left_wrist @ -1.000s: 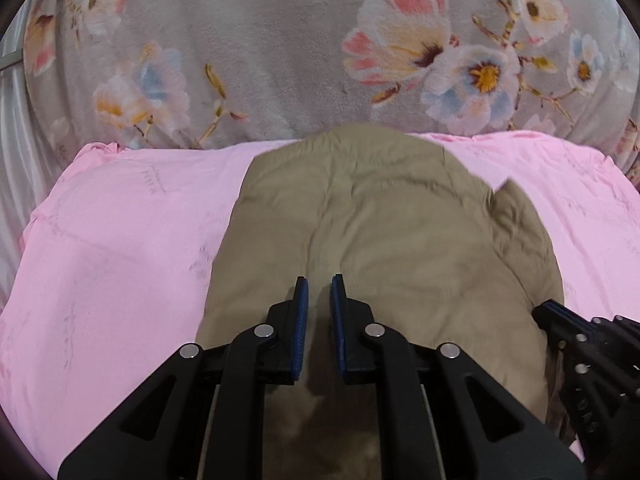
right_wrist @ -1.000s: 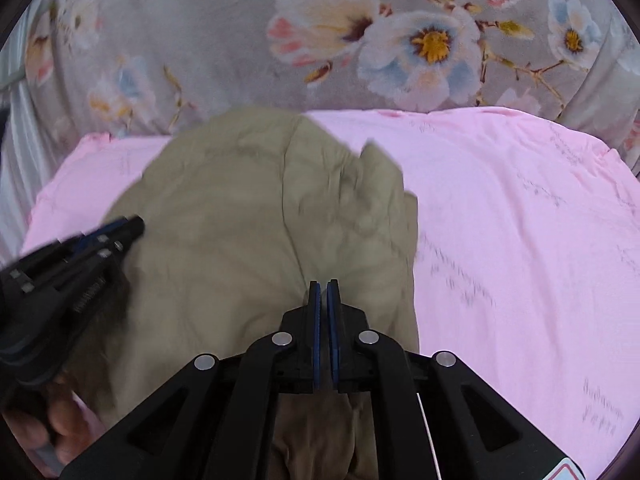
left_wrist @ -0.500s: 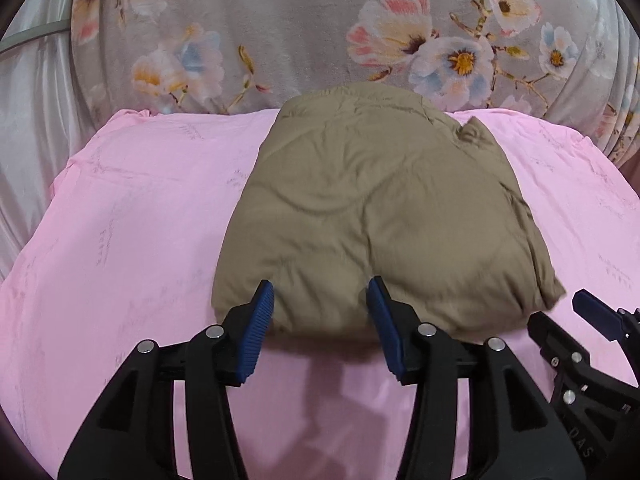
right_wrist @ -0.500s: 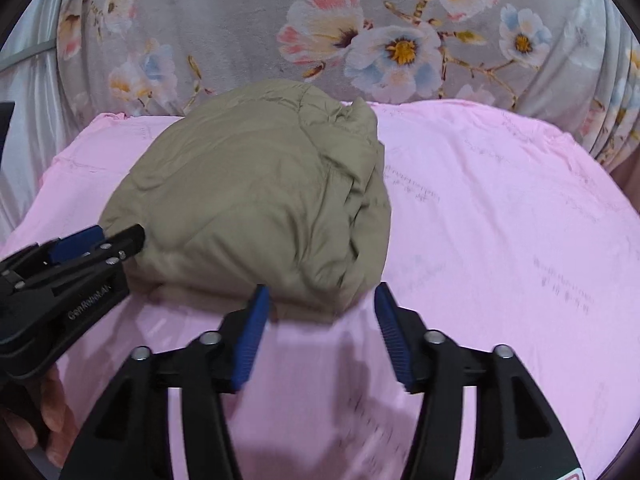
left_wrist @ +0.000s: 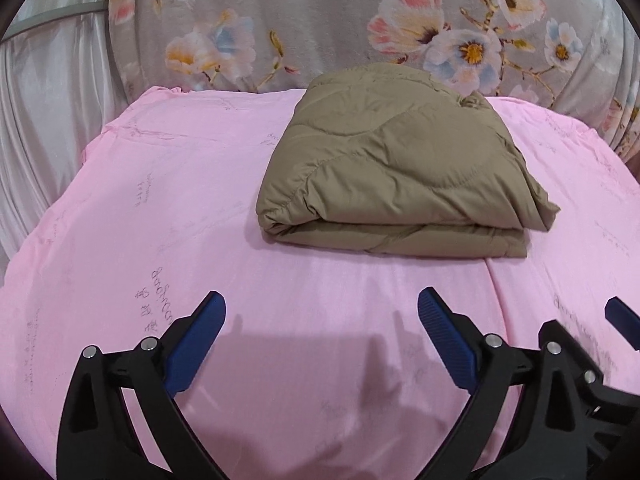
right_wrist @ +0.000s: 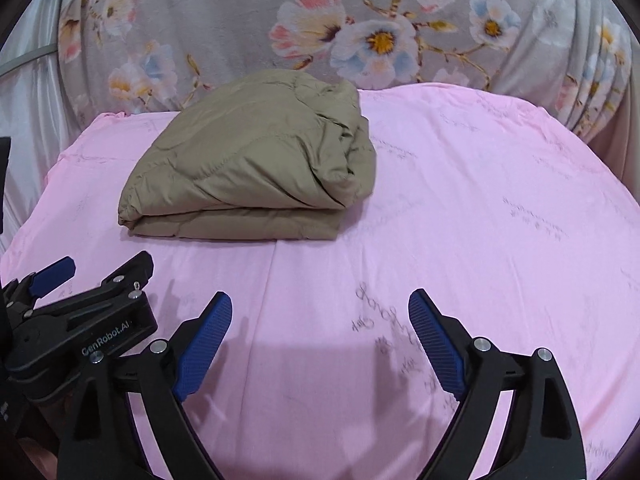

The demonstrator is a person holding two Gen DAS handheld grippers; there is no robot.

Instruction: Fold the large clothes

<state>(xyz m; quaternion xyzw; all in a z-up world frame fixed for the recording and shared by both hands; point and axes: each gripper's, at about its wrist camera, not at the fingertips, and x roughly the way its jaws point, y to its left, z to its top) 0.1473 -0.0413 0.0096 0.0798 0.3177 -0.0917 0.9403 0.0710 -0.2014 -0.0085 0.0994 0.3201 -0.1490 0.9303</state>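
sheet print (right_wrist: 374, 320): too faint to read
left gripper (right_wrist: 92, 270): cut off by the right view's edge
quilt (left_wrist: 396, 168) far side: hidden

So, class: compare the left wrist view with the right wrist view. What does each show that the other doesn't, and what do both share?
Left wrist only: the tan quilt's smooth stitched top, seen squarely.
Right wrist only: the quilt's bunched right end, and the "GenRobot.AI" lettering on the left gripper.
Both: the folded quilt on the pink sheet, the floral blanket behind, and the right gripper. Both grippers' jaws have just been opening, empty.
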